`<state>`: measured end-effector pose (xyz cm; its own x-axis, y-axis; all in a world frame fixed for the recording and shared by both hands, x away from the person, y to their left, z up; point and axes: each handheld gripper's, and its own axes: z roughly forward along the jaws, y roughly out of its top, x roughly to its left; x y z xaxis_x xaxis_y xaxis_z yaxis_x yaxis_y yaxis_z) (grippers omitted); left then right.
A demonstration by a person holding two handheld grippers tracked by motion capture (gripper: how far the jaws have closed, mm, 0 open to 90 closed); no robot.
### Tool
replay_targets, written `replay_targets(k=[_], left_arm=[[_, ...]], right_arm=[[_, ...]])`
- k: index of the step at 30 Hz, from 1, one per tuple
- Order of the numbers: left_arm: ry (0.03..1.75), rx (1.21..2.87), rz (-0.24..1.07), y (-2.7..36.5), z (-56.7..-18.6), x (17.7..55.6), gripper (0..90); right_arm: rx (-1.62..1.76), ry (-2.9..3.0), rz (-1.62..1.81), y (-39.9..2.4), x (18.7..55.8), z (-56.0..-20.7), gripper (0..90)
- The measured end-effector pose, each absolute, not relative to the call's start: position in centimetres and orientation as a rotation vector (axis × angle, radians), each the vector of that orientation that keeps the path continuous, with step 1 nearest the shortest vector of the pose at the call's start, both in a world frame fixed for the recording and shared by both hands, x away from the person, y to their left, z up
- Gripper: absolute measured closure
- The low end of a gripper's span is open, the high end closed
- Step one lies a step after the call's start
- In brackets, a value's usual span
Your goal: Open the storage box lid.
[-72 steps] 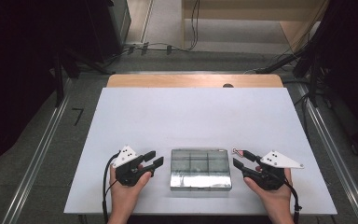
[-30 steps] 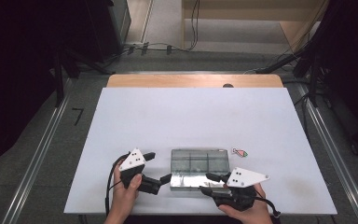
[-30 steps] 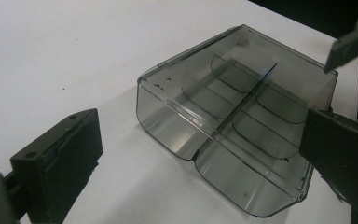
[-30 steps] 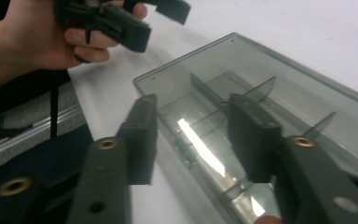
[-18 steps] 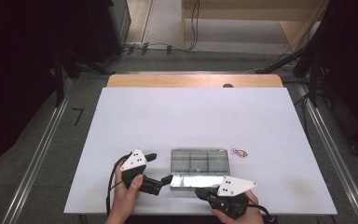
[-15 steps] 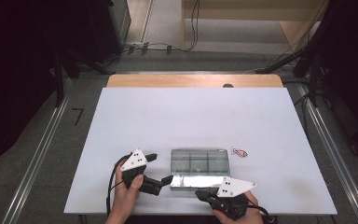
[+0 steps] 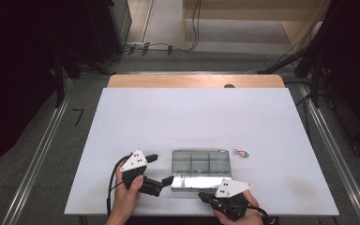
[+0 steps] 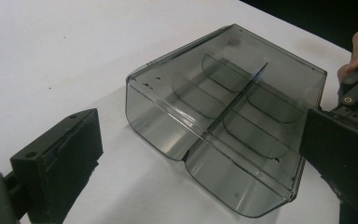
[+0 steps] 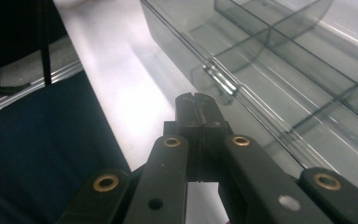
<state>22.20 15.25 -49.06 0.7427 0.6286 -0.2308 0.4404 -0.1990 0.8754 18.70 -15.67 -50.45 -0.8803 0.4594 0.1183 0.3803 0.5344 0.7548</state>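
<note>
— Now, where is the box [image 7: 200,167] found, seen from the two grippers?

— It is placed near the person's edge of the white table [image 7: 192,117], with its long side running left to right. The left gripper [image 7: 158,171] is held just beside its left end. The right gripper [image 7: 205,196] is held at its near long side, a little to the right of the middle.

— How are the jaws set?

— On the left gripper the jaws are spread wide. In the left gripper view the clear box [image 8: 223,121] is seen ahead, between the two jaws but a little farther on, not yet enclosed. On the right gripper [image 9: 197,103] the jaws are pressed together, and nothing is held between them.

— What is pointed at by the right one?

— In the right gripper view a small clear latch [image 9: 221,84] on the near wall of the box [image 9: 279,60] is seen just ahead of the tips, slightly to the right. Whether it is touched cannot be told.

— So which relation is decisive?

— Probably this one: the latch lies straight before the closed tips, so the right gripper is the nearer one for opening, while the left end could be steadied by the spread left gripper. A small pink object [image 7: 240,153] lies apart, on the table to the right of the box.
</note>
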Motion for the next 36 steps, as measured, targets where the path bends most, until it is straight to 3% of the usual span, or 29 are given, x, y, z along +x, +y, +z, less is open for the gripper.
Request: replay_targets(k=[36], left_arm=[[0.82, 1.826, 0.203, 15.3, -48.97, 22.21, 0.0]], right_arm=[[0.745, 2.6, 1.286, -16.23, 18.67, -49.84, 88.2]])
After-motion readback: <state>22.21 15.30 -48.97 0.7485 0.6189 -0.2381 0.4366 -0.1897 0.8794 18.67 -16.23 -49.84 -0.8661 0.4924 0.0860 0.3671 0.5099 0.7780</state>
